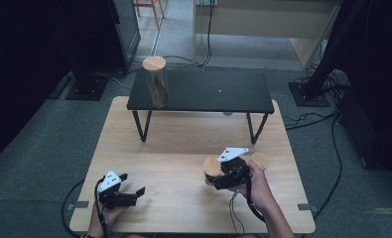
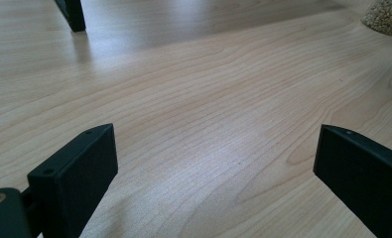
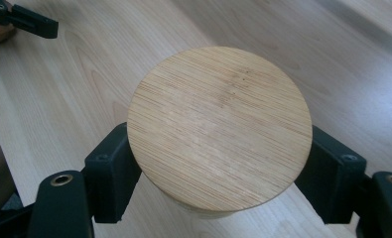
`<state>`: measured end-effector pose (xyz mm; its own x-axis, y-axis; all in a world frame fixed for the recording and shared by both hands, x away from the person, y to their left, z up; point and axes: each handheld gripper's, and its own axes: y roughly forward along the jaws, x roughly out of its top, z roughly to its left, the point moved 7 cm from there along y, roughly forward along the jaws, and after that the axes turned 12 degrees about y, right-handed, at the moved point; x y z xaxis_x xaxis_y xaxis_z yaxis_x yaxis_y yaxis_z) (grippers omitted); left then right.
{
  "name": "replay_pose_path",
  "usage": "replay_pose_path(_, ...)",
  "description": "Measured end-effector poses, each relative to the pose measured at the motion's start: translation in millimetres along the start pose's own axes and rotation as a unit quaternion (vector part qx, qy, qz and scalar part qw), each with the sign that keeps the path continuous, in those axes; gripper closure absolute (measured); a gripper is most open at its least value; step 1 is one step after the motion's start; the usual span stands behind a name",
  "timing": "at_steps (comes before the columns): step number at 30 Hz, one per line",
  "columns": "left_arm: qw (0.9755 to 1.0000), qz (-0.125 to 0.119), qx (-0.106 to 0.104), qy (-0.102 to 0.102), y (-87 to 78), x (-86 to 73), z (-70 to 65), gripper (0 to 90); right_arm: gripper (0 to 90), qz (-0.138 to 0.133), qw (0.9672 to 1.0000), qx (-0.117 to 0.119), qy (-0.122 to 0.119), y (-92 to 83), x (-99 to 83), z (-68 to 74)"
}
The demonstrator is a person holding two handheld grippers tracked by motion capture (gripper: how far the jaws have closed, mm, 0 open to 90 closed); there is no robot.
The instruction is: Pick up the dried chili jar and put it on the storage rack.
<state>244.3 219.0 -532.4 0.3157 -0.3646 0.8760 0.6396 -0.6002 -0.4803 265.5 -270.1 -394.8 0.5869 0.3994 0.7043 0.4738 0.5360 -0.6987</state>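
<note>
My right gripper (image 1: 222,173) is shut on a jar with a round bamboo lid (image 1: 212,166), held a little above the wooden table (image 1: 183,144) at its front right. In the right gripper view the lid (image 3: 219,126) spans the gap between the two black jaws, which clamp the jar's body just under it. My left gripper (image 1: 132,183) rests low at the front left, open, with bare wood between its jaws (image 2: 216,163). A tall glass jar (image 1: 155,82) with a bamboo lid stands on the left end of a black riser shelf (image 1: 218,91).
Another bamboo-lidded jar (image 1: 260,160) stands just right of the held one. The left gripper view catches a jar of pale grains (image 2: 387,15) at the top right and a black shelf leg (image 2: 72,15). Cables lie on the grey floor around the table.
</note>
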Motion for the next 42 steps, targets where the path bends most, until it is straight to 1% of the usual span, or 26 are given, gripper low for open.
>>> replay_pose_path(2, 1.0000, 0.000, 0.000, 0.001, 0.0, 0.0, 0.1, 3.6, 25.9, 0.000, 1.0000, 0.000, -0.004, -4.4, 5.0, -0.9)
replay_pose_path(5, 1.0000, 0.001, 0.000, 0.001, -0.1, 0.1, 0.1, 3.6, 25.9, 0.001, 1.0000, 0.006, -0.003, -11.9, 13.6, -3.8)
replay_pose_path(9, 1.0000, 0.001, 0.000, 0.002, -0.1, 0.3, 0.1, 3.6, 25.9, 0.003, 0.9999, 0.009, -0.006, -18.0, 22.1, -6.1)
replay_pose_path(12, 1.0000, 0.002, 0.000, 0.002, -0.1, 0.4, 0.1, 3.6, 25.9, 0.005, 0.9998, 0.010, -0.014, -23.1, 28.8, -6.5)
replay_pose_path(17, 1.0000, 0.003, 0.001, 0.002, -0.2, 0.7, 0.0, 3.6, 25.9, 0.006, 0.9997, 0.016, -0.019, -30.5, 39.5, -8.2)
replay_pose_path(27, 1.0000, 0.003, 0.002, 0.002, -0.2, 0.6, -0.1, 3.6, 25.9, 0.008, 0.9994, 0.020, -0.028, -43.2, 61.8, -13.0)
replay_pose_path(33, 1.0000, 0.003, 0.002, 0.002, -0.2, 0.5, -0.2, 3.6, 25.9, 0.014, 0.9989, 0.012, -0.042, -50.4, 79.5, -14.0)
replay_pose_path(38, 1.0000, 0.002, 0.002, 0.001, -0.3, 0.4, -0.1, 3.6, 25.9, 0.011, 0.9989, 0.019, -0.043, -54.1, 91.8, -17.9)
replay_pose_path(42, 1.0000, 0.002, 0.001, 0.001, -0.2, 0.4, 0.1, 3.6, 25.9, 0.011, 0.9988, 0.020, -0.043, -54.7, 99.2, -21.1)
